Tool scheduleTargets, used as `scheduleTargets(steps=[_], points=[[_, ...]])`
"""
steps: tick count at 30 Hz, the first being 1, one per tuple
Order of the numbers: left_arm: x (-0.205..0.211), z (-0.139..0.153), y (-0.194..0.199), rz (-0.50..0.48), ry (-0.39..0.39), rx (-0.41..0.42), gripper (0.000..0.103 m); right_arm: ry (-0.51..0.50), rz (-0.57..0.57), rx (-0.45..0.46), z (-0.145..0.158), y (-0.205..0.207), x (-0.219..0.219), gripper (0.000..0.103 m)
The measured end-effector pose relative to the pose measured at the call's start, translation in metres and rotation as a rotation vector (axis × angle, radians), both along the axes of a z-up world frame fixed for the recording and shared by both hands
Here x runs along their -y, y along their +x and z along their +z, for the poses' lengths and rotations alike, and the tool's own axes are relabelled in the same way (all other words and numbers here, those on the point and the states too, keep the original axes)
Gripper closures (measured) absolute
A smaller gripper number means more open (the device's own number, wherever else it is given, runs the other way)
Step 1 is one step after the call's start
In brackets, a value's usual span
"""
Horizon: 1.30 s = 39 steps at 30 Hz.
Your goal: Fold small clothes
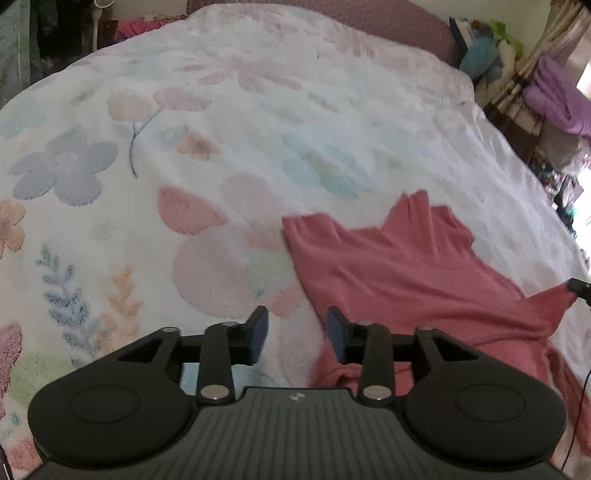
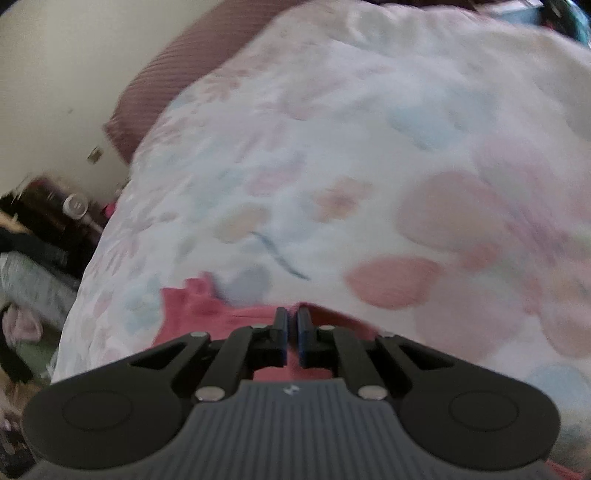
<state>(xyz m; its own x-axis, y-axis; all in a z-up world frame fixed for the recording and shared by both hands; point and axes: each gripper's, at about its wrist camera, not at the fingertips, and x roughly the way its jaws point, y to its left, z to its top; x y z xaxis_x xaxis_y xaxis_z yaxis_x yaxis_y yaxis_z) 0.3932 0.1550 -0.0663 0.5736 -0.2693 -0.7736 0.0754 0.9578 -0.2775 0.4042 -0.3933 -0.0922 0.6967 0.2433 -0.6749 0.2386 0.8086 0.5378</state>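
Pink garment: a small pink knit top [image 1: 406,266] lies on the bed, spread over the floral blanket [image 1: 184,147] toward the right of the left wrist view; two pointed corners stand up at its far edge, and its near part is bunched under the left gripper's right finger.
Garment, right wrist view: the same pink cloth [image 2: 207,314] shows just behind and beneath the fingertips, one crumpled corner raised at the left. View blurred.
Left gripper [image 1: 297,334]: jaws wide apart, nothing between the blue pads; the left pad sits over bare blanket, the right pad at the edge of the pink cloth. Contact with the cloth cannot be told.
Right gripper [image 2: 292,332]: jaws drawn nearly together, only a narrow slit between the pads, with pink cloth showing in and below the slit. A black fingertip at the right edge of the left wrist view pinches a pulled-up corner of the garment.
Bedding: white fleece blanket with pastel flowers and leaves; a mauve ribbed pillow [image 1: 399,26] at the head of the bed.
Surroundings: purple fabric [image 1: 561,96] and clutter beside the bed at right.
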Motion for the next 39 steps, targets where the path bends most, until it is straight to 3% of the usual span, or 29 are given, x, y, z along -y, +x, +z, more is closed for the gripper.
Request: scheduleTargets(steps=[1,5,8,11,13,18,22,28,30,33,37,38,39], points=[[-0.002,0.001,-0.001,0.006,-0.01,0.004,0.048,-0.004,0.017,0.005,0.008,0.006,-0.012,0.103],[-0.004,0.002,-0.008,0.013,-0.002,0.012,0.048,-0.028,0.069,0.003,0.023,0.027,-0.061,0.103],[-0.005,0.002,-0.013,0.014,-0.013,0.013,0.048,-0.108,0.164,-0.037,0.017,0.042,-0.115,0.102],[-0.006,0.003,-0.016,0.008,-0.002,0.01,0.047,-0.151,0.284,-0.06,0.007,0.041,-0.155,0.093],[-0.005,0.003,-0.018,0.002,0.01,0.01,0.047,-0.143,0.319,-0.048,0.009,0.032,-0.159,0.07],[-0.002,0.001,-0.015,-0.007,0.004,0.009,0.047,-0.133,0.224,-0.011,0.026,0.015,-0.11,0.068],[0.012,-0.001,-0.013,-0.022,-0.005,0.009,0.047,-0.178,0.211,-0.057,0.022,0.012,-0.076,0.084],[0.025,0.001,-0.015,-0.065,0.013,0.008,0.047,-0.265,0.312,-0.095,0.003,0.028,-0.086,0.083],[0.022,0.0,-0.014,-0.055,0.021,-0.002,0.047,-0.332,0.377,-0.099,-0.001,0.037,-0.1,0.083],[0.017,-0.003,-0.015,-0.034,0.007,-0.016,0.047,-0.346,0.461,-0.113,-0.008,0.051,-0.116,0.083],[0.015,-0.003,-0.015,-0.028,0.016,-0.018,0.047,-0.371,0.521,-0.205,-0.031,0.071,-0.129,0.083],[0.014,-0.002,-0.015,-0.028,0.018,-0.016,0.047,-0.374,0.523,-0.238,-0.037,0.072,-0.13,0.089],[0.013,-0.003,-0.016,-0.027,0.018,-0.015,0.047,-0.374,0.517,-0.246,-0.04,0.072,-0.129,0.102]])
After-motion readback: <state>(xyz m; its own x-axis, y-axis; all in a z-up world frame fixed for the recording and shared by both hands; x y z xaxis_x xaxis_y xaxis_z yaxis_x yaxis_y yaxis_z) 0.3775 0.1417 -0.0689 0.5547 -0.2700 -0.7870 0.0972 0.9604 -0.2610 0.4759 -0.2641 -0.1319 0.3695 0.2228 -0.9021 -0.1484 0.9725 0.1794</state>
